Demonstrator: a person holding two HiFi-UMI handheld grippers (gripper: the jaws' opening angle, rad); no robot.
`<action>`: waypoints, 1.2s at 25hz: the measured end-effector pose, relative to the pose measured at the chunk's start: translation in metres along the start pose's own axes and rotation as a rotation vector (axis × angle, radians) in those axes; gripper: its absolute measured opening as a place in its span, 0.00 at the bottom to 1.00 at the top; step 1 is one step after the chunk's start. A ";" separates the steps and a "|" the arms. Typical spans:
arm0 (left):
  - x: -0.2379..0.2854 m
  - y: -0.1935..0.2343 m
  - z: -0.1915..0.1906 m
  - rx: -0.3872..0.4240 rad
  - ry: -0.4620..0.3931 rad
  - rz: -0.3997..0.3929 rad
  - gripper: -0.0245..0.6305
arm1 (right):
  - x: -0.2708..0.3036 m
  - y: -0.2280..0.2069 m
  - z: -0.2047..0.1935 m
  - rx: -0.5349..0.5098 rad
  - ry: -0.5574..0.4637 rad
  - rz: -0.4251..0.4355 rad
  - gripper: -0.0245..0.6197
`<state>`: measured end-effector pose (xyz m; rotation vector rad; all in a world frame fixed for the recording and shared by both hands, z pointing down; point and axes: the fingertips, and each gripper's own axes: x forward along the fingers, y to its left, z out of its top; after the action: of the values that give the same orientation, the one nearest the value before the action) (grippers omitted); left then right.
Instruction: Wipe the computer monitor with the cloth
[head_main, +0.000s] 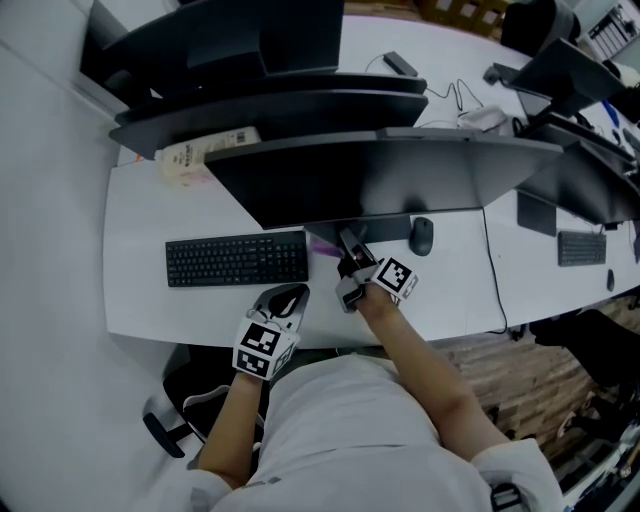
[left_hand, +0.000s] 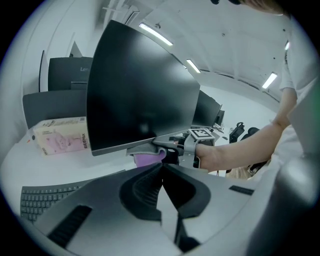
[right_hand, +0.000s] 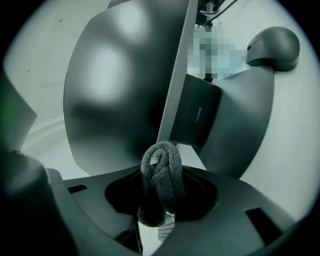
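A white desk (head_main: 140, 290) carries the dark monitor (head_main: 380, 180), with a black keyboard (head_main: 236, 260) in front of it. The left gripper (left_hand: 161, 185) hangs over the desk's near edge - jaws together, nothing between them. The right gripper (right_hand: 160, 200) is clamped on the rolled purple cloth (right_hand: 161, 180), held at the monitor's lower edge - a mouse (head_main: 421, 236) lies just to its right.

Left gripper (head_main: 285, 297) low, near body, fingers closed; right gripper (head_main: 346, 252) extended forward, fingers clamped on cloth (right_hand: 161, 180)
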<state>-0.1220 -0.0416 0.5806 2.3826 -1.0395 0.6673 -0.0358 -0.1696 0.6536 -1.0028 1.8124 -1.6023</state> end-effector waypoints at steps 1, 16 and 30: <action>0.003 -0.004 0.002 0.003 0.002 -0.002 0.04 | -0.003 -0.002 0.005 -0.001 -0.003 -0.001 0.25; 0.050 -0.050 0.020 0.025 0.018 -0.032 0.04 | -0.050 -0.022 0.080 -0.022 -0.079 -0.018 0.25; 0.097 -0.092 0.032 0.046 0.042 -0.066 0.04 | -0.096 -0.037 0.151 -0.029 -0.169 -0.010 0.25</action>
<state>0.0142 -0.0563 0.5935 2.4202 -0.9331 0.7214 0.1468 -0.1844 0.6562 -1.1265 1.7234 -1.4535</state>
